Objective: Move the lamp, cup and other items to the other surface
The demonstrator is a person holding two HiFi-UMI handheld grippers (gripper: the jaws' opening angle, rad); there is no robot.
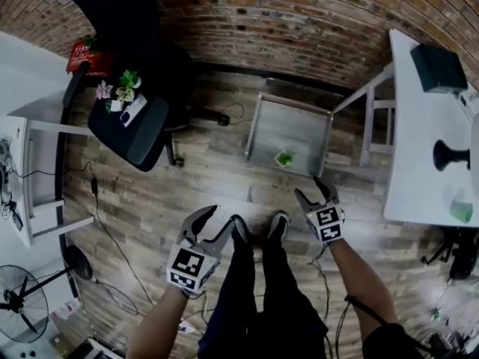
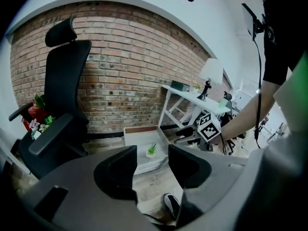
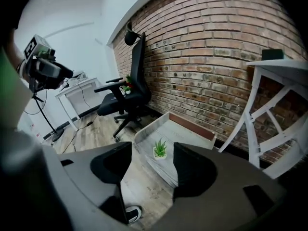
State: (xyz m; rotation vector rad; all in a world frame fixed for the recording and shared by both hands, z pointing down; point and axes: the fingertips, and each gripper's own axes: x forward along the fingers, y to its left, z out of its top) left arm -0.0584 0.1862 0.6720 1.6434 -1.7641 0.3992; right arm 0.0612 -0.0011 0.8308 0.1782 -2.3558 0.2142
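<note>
Rough brick wall, wood-plank floor (matt), smooth white table.

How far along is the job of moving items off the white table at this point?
Looks done: one small potted plant stands on the low grey table.
In hand: nothing. The left gripper and right gripper are both open, with nothing between their fingers.
Left: the lamp, green cup and dark box sit on the white table.
</note>
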